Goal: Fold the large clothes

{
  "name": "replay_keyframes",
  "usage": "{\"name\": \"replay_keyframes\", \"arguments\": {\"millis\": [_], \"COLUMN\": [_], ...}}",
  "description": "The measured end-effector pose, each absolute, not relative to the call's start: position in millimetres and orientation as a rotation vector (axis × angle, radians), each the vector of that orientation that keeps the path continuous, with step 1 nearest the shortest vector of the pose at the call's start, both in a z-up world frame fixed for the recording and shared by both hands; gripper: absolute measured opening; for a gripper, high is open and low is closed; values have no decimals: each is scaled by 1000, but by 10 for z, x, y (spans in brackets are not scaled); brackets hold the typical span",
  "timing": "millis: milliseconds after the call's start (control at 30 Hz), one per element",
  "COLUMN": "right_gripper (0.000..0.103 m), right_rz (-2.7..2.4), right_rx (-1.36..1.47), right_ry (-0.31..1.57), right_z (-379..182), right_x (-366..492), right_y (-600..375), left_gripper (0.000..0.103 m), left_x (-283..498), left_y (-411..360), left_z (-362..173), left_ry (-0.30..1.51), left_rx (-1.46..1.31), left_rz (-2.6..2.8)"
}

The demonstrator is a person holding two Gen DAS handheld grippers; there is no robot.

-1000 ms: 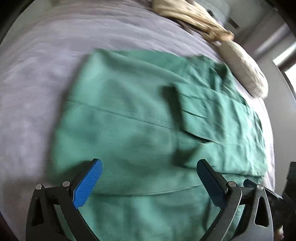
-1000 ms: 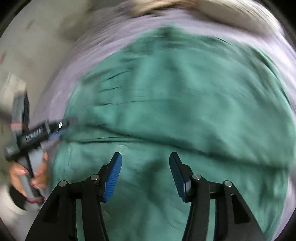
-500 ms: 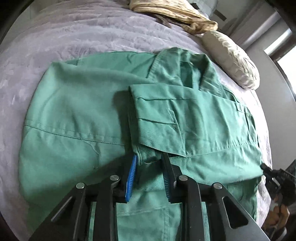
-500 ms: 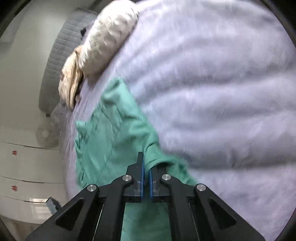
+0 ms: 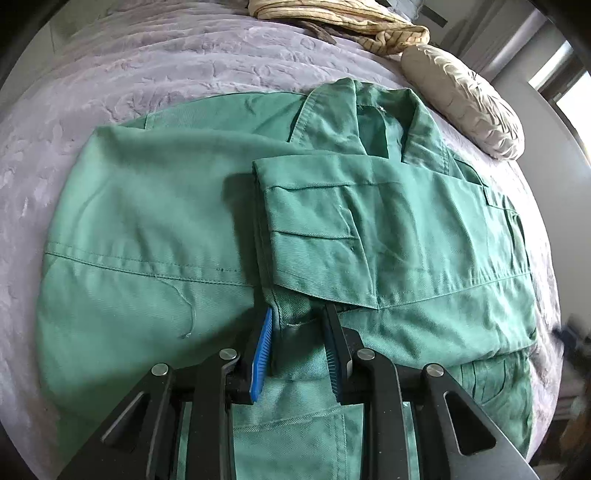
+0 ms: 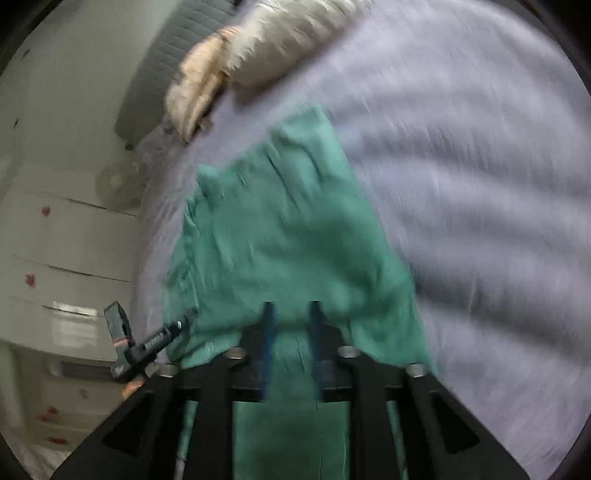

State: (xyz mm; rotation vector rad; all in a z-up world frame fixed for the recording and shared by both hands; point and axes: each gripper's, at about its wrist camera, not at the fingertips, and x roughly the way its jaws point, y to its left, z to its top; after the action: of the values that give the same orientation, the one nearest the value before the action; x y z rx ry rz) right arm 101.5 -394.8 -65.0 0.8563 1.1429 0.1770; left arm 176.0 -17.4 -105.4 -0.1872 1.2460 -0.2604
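Left wrist: left gripper [image 5: 297, 328] clamped narrow on a bunched fold of the green jacket [image 5: 155, 229], on the bed.
Jacket lies spread on the lilac bedspread [image 5: 110, 74], collar [image 5: 369, 114] at the far end, one sleeve [image 5: 369, 229] folded across the body; the blue pads [image 5: 263, 347] pinch the cloth at the sleeve's near edge. A beige pillow [image 5: 461, 99] and a striped tan cloth [image 5: 351, 22] sit beyond the collar. Right wrist: view is motion-blurred; right gripper [image 6: 290, 314] sits over the jacket's [image 6: 288, 236] near edge, jaws opening, a moderate gap, green cloth seen between them, cannot tell if the pads touch it. Bedspread [image 6: 480, 184] to the right, pillow [image 6: 288, 44] at top, white drawers [image 6: 55, 258] at left; the left gripper [image 6: 162, 336] shows at the jacket's left edge.
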Motion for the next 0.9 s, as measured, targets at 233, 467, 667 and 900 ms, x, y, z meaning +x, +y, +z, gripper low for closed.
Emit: {"name": "replay_keyframes", "arguments": {"millis": [233, 467, 667, 900], "right_gripper": [67, 3, 3, 1], "right_rz": [60, 64, -37, -118], "right_rx": [930, 904, 775, 794], "right_ry": [1119, 1172, 1211, 1210], "right_z": [-1085, -1275, -1362, -1222], "right_x": [2059, 2472, 2452, 2121], "right_y": [-4337, -4199, -4327, -4479], "left_gripper": [29, 29, 30, 32], "left_x": [1766, 1758, 1755, 1695], "left_y": [-232, -277, -316, -134], "left_z": [-1061, -1023, -1101, -876], "left_ry": [1245, 1234, 1217, 1204], "left_rx": [-175, -146, -139, -119], "left_rz": [-235, -221, -191, -137]}}
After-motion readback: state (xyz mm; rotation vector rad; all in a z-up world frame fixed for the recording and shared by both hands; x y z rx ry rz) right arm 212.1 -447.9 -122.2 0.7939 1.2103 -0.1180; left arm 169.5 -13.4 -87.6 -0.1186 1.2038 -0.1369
